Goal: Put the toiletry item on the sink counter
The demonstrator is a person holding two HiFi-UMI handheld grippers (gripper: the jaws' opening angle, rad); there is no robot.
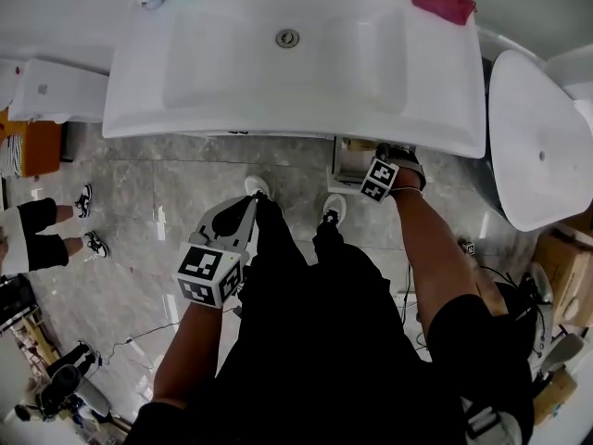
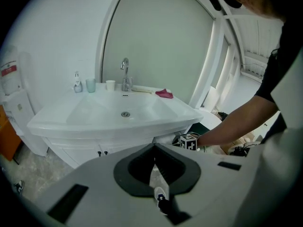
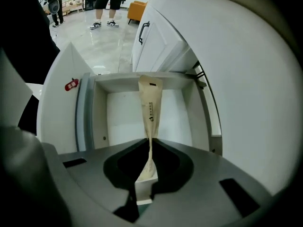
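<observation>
The right tool (image 3: 150, 141) pinches the thin paper packet (image 3: 150, 103) near one end; it looks light and bendy. The left tool (image 2: 154, 150) is closed and empty

A bathroom — white sink (image 1: 130, 109) with tap (image 2: 125, 74), arched mirror (image 2: 161, 41) behind, cup (image 2: 110, 84) and soap bottle (image 2: 77, 83) at its back edge — grey stone floor (image 1: 157, 202).
</observation>
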